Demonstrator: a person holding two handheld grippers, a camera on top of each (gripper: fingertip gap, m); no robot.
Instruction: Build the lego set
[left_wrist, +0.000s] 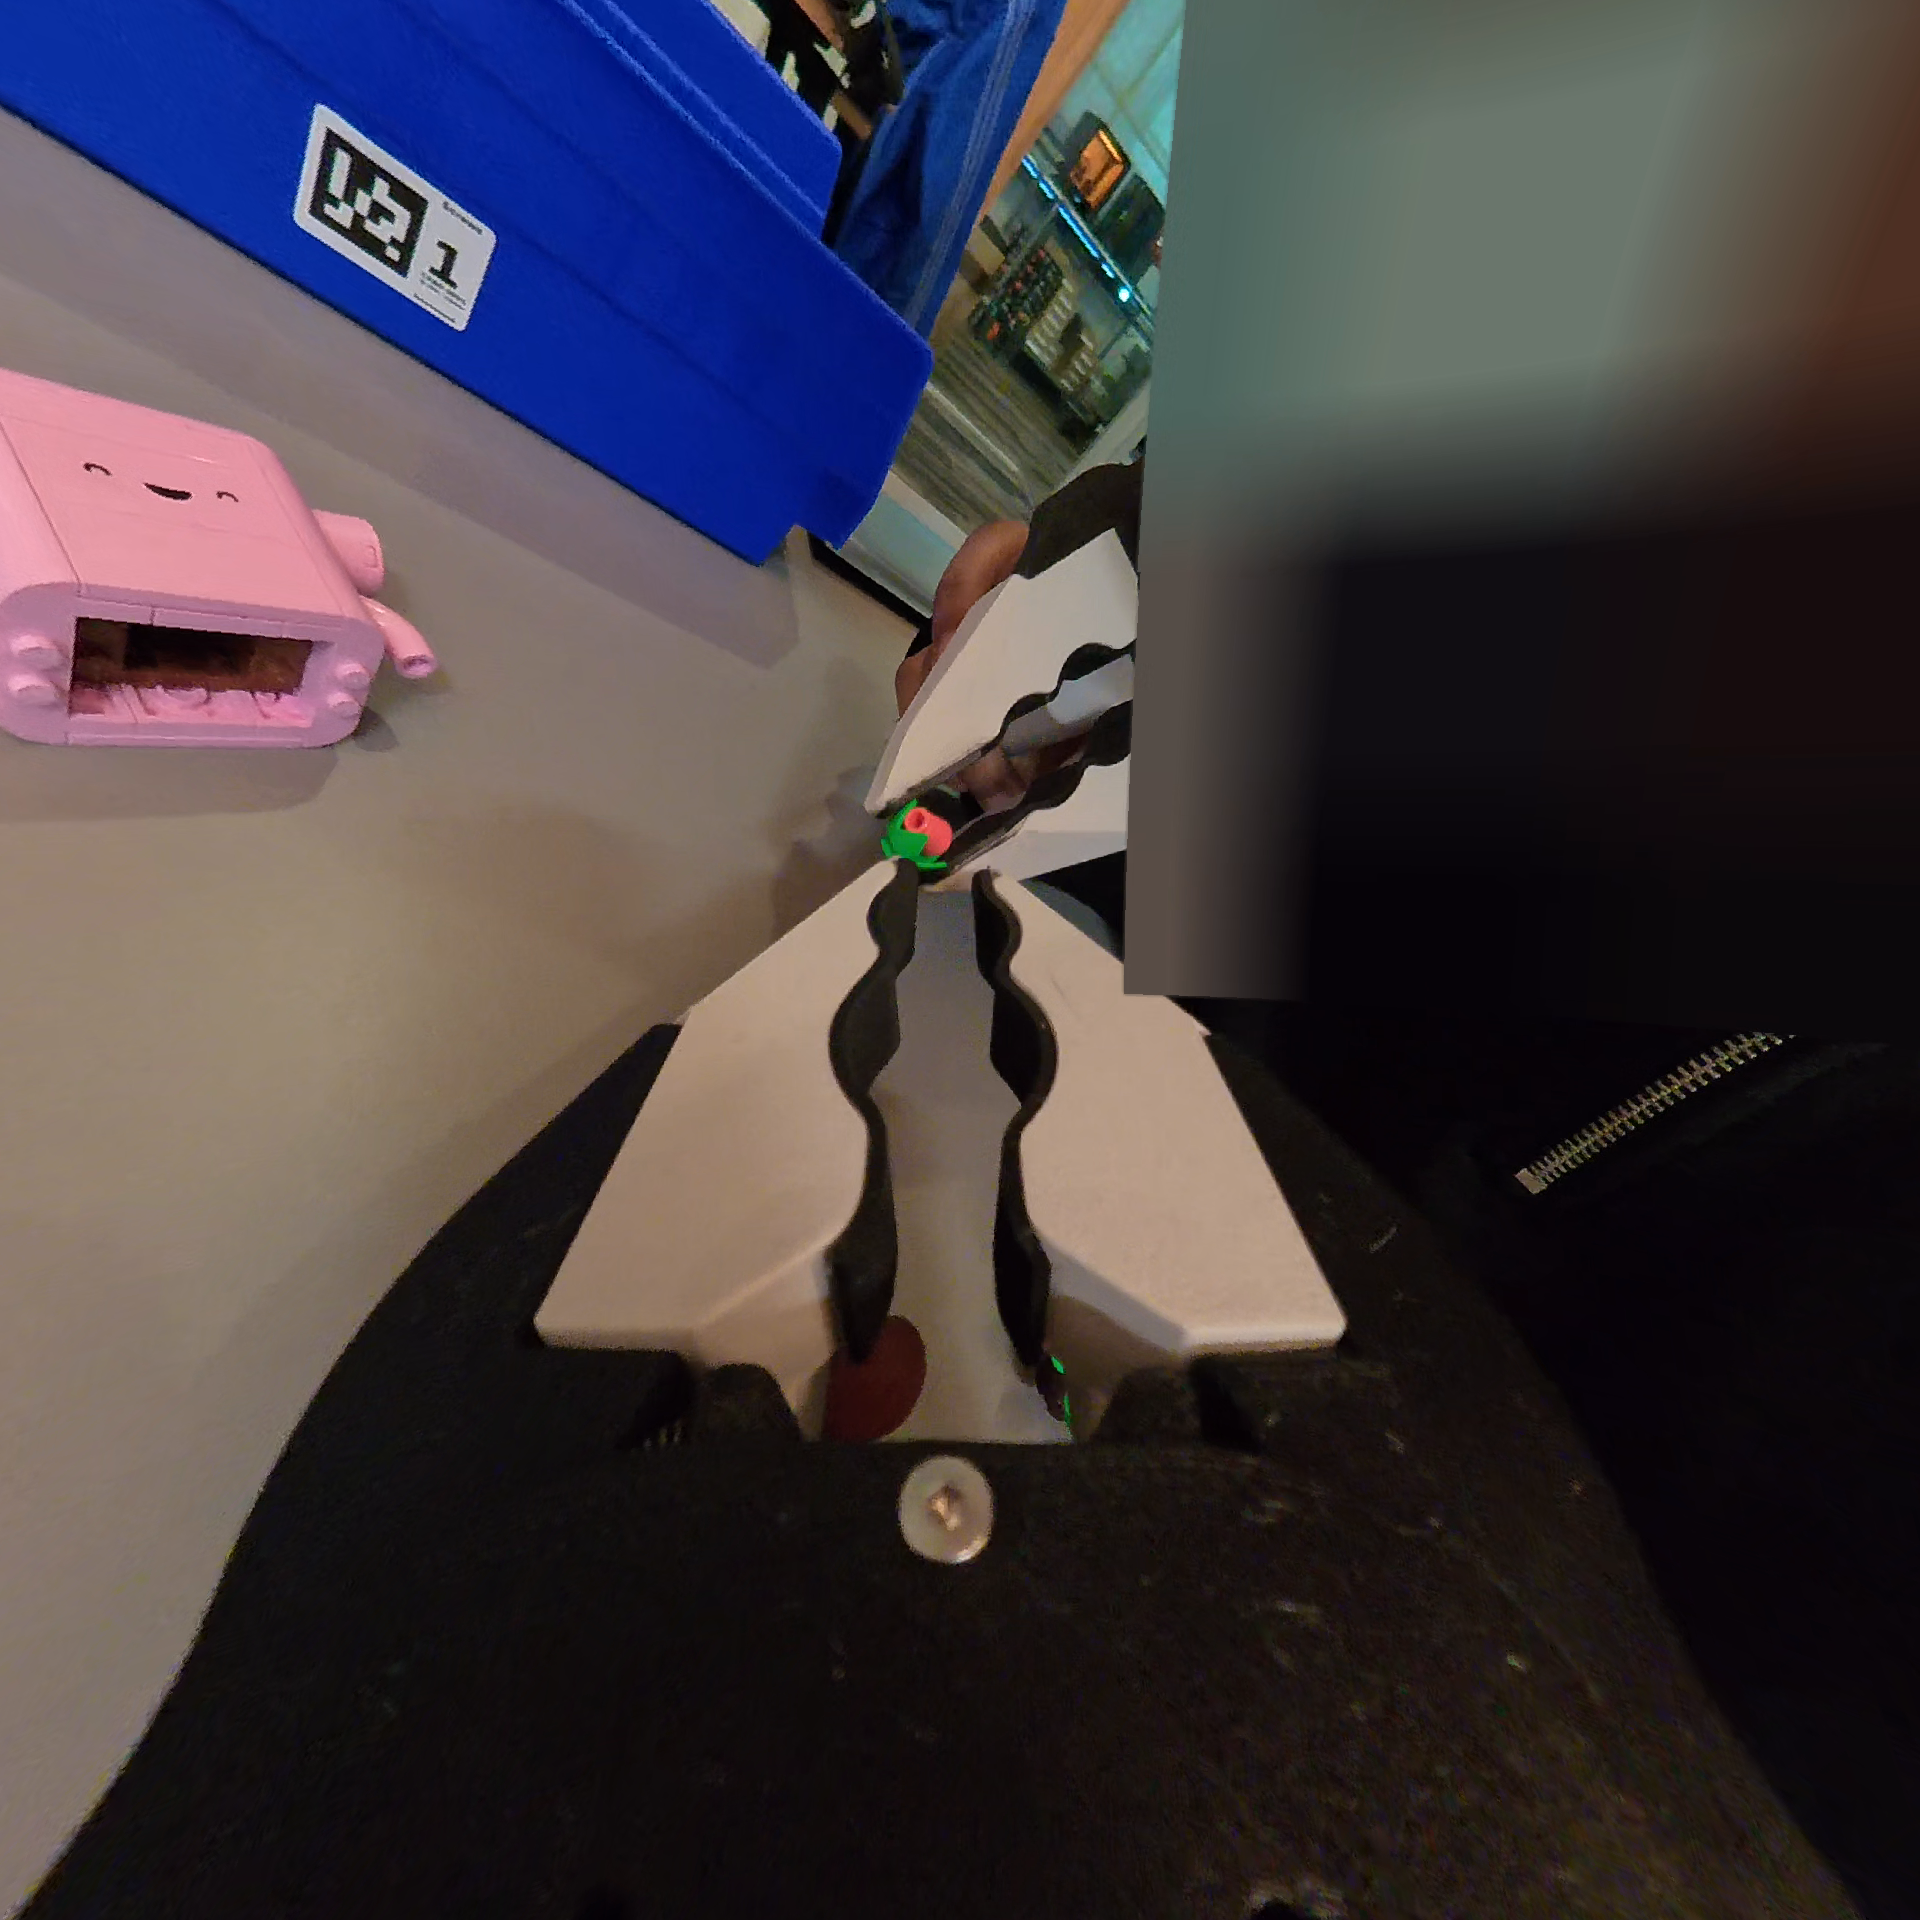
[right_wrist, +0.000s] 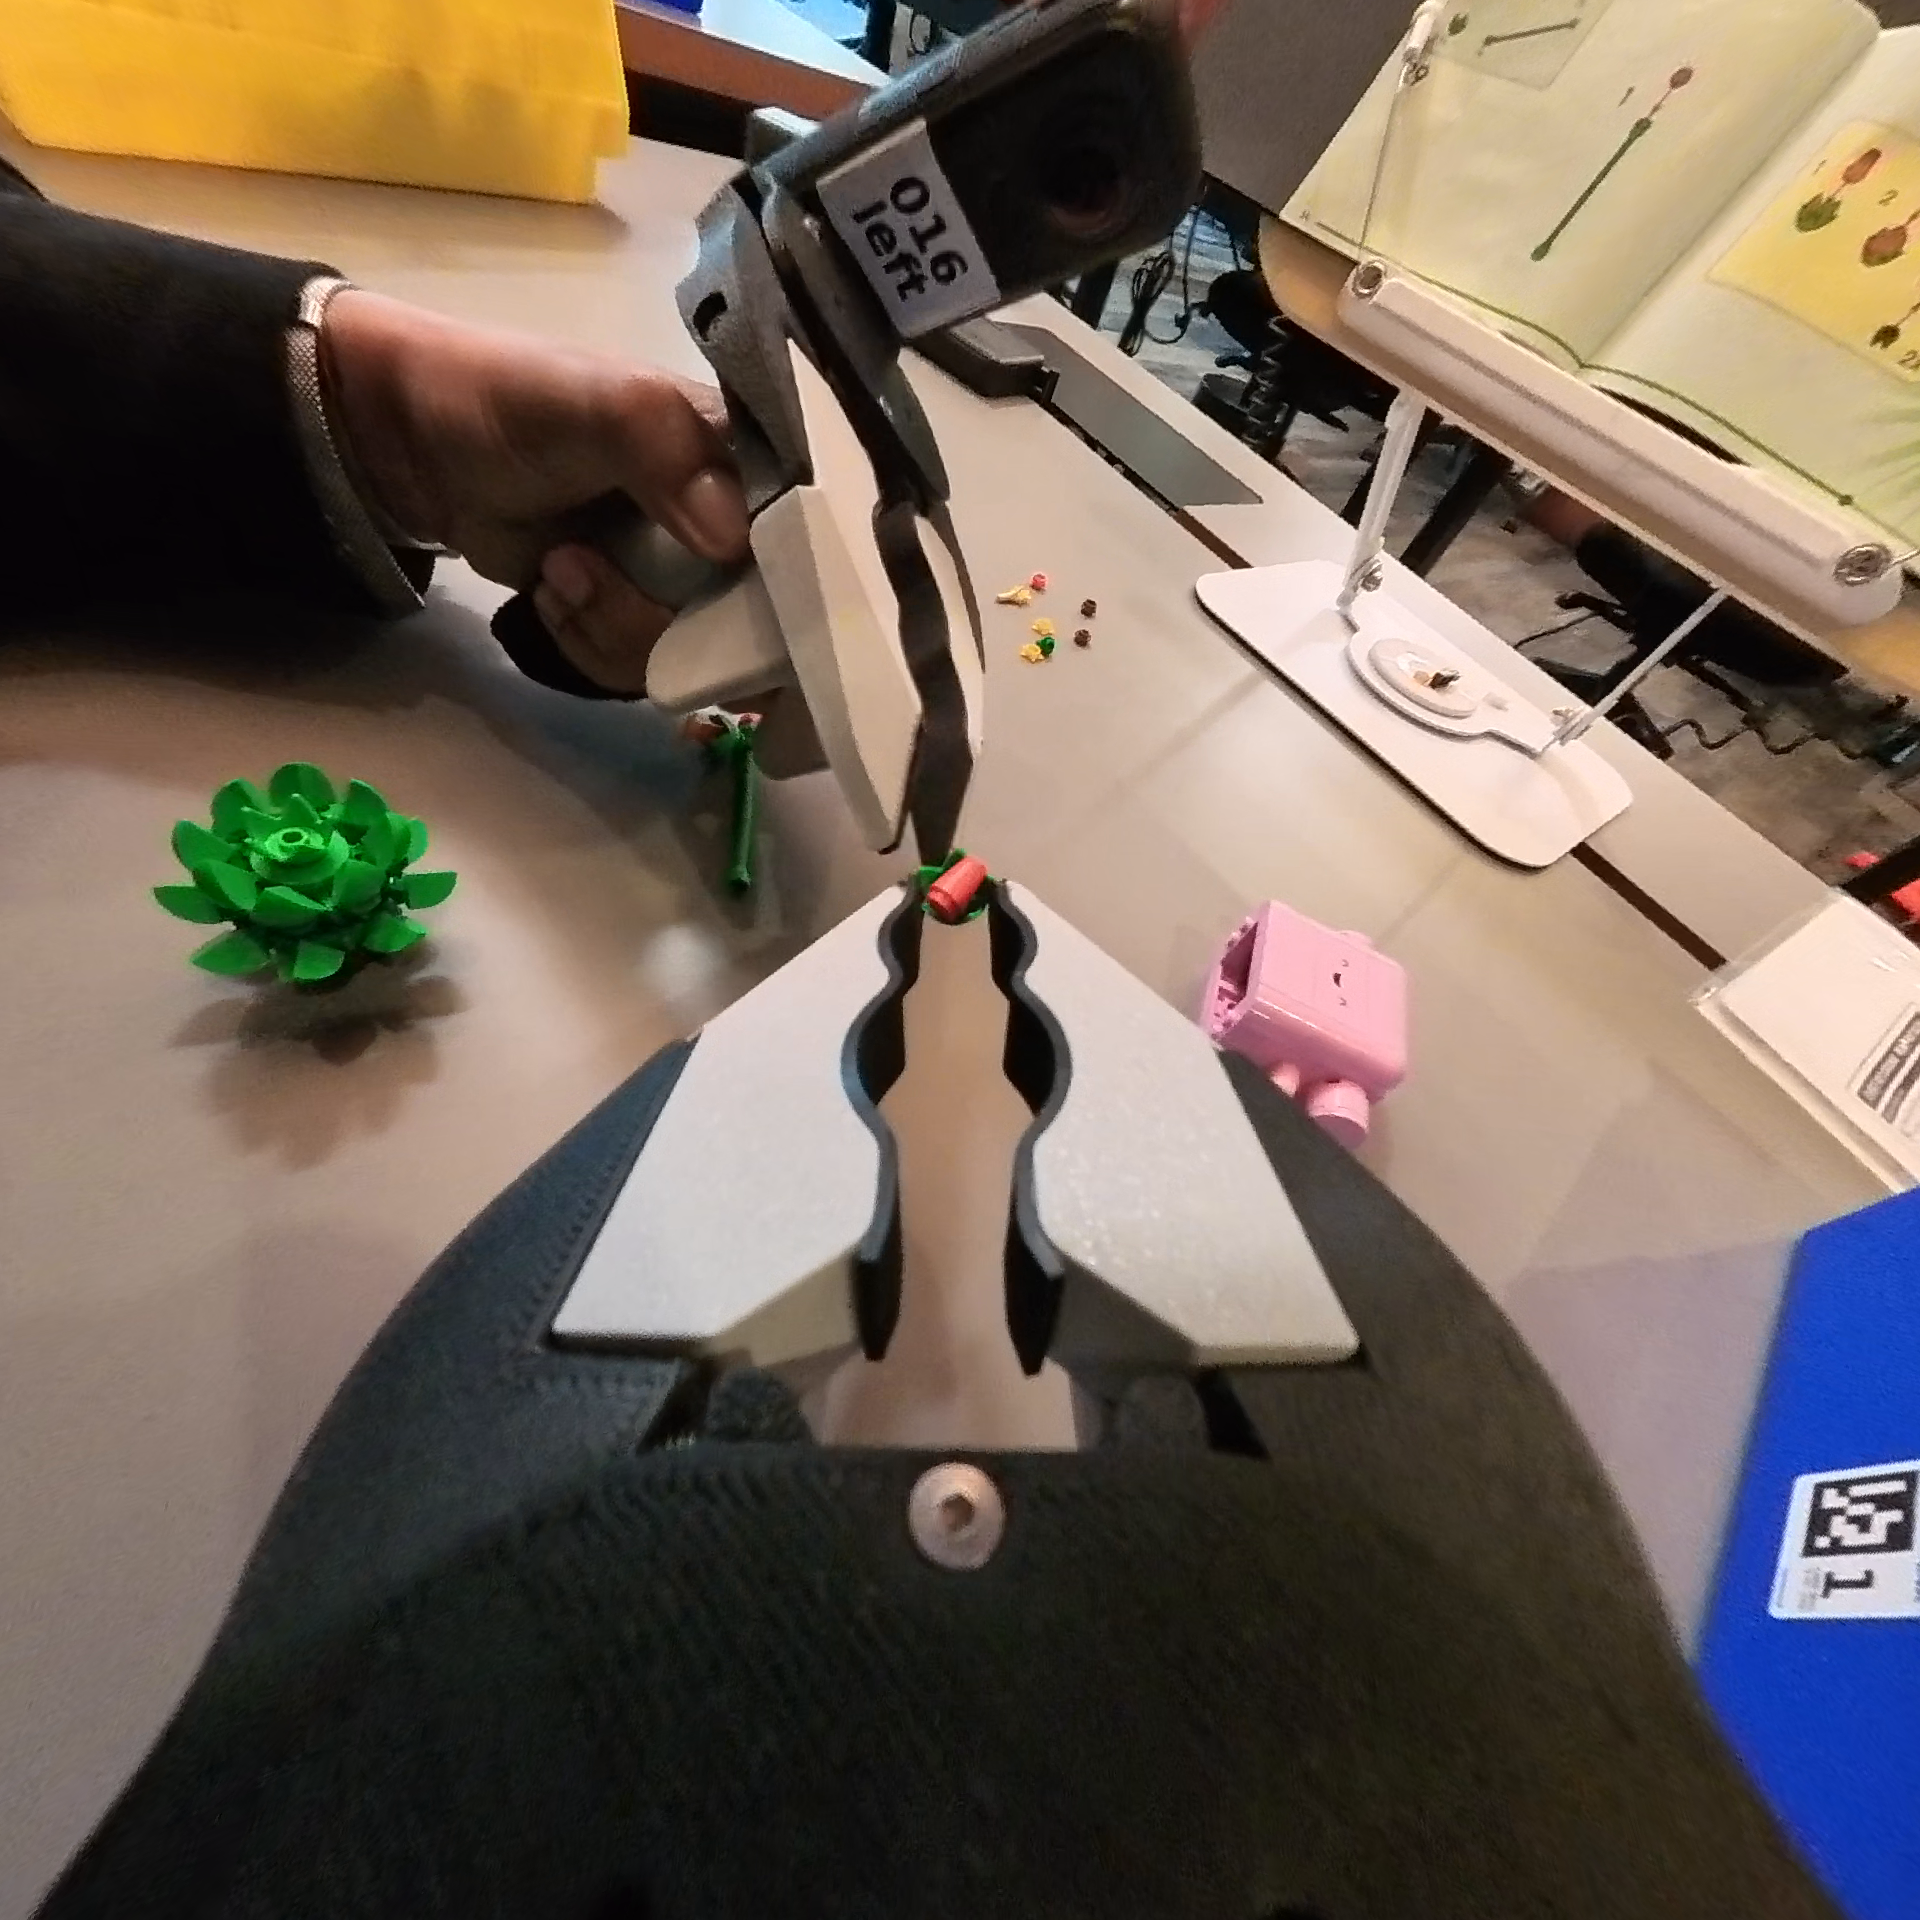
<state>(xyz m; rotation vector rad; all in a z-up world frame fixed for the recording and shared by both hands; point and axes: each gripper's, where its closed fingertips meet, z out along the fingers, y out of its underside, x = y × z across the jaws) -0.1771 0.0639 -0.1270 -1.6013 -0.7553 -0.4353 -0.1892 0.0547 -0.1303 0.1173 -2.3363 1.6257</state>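
Lego set: green leaf rosette (right_wrist: 301, 894), pink figure (right_wrist: 1311, 1006) built | flower bud (right_wrist: 954, 889) pinched by right hand-held gripper (right_wrist: 954, 902), left hand-held gripper (right_wrist: 930, 847) pressed together against it | loose pieces (right_wrist: 1044, 621) beyond remain.

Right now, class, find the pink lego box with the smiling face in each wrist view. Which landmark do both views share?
Left wrist view: pink box at the left edge, on the table, near the blue bin.
Right wrist view: pink box right of centre, beyond the gripper fingers.
Shared landmark: the small red-and-green piece between both grippers' tips.
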